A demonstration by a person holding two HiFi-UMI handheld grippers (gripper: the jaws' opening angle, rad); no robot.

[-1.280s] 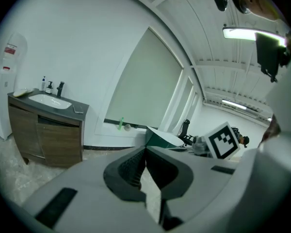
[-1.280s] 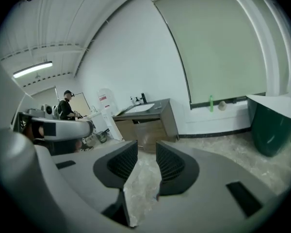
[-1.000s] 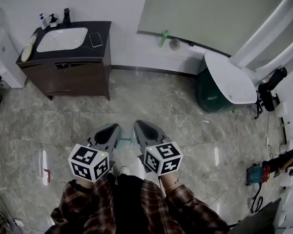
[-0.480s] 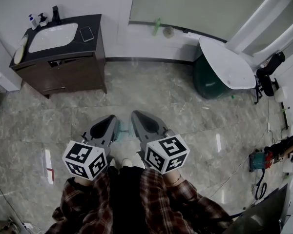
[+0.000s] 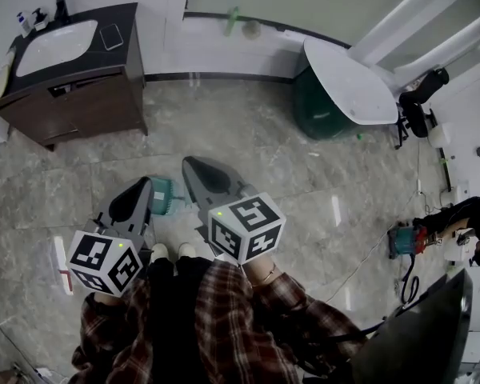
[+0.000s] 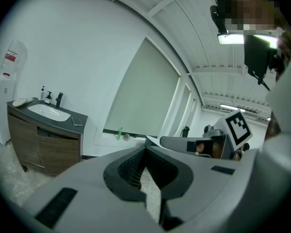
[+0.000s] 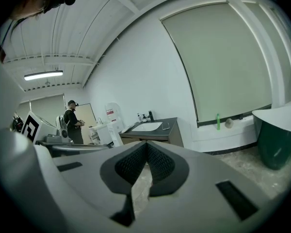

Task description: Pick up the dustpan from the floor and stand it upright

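A teal plastic dustpan [image 5: 162, 195] lies on the grey tiled floor just ahead of the person's shoes, partly hidden between the two grippers. My left gripper [image 5: 146, 182] hangs over its left edge and my right gripper [image 5: 189, 162] over its right side. I cannot tell whether either touches it. In the left gripper view the left gripper [image 6: 145, 147] has its ribbed pads together with nothing between them. In the right gripper view the right gripper [image 7: 146, 142] is shut and empty too. Both point slightly downward across the room.
A dark wooden vanity with a white sink [image 5: 64, 86] stands at the back left. A dark green tub under a white lid [image 5: 336, 94] stands at the back right. A blue and red machine with cables [image 5: 404, 241] sits far right. A person [image 7: 72, 123] stands across the room.
The head view has swung, so the vanity and tub sit further up and left. Both grippers have shifted left in the picture, and the teal dustpan now shows between them.
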